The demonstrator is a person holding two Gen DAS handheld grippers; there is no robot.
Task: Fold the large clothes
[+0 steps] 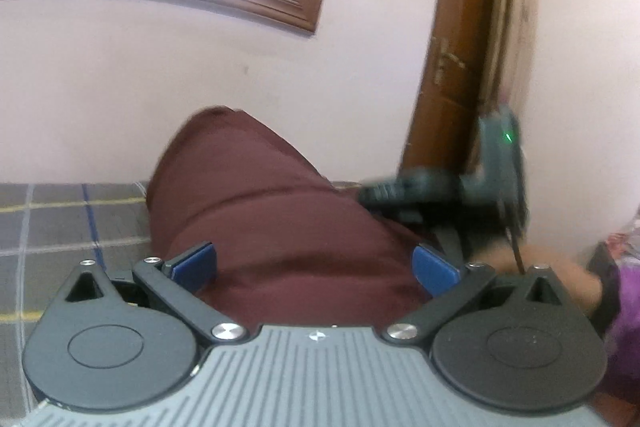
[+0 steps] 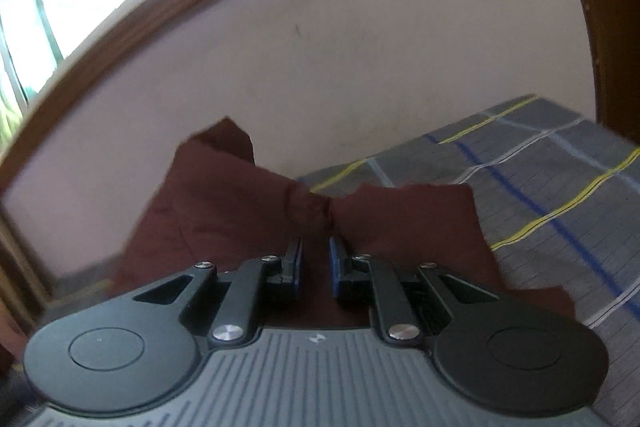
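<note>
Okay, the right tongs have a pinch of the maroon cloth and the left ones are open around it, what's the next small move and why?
Probably close the left tongs on the maroon cloth. Their blue pads stand wide apart with fabric bunched between them, unpressed, while the right tongs already pinch a gathered fold above the plaid bedcover. Both ends need a hold before folding.

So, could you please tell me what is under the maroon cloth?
Around the maroon cloth lies a plaid sheet, which runs under it. The sheet's covered part, and anything lying on it there, cannot be seen.
</note>
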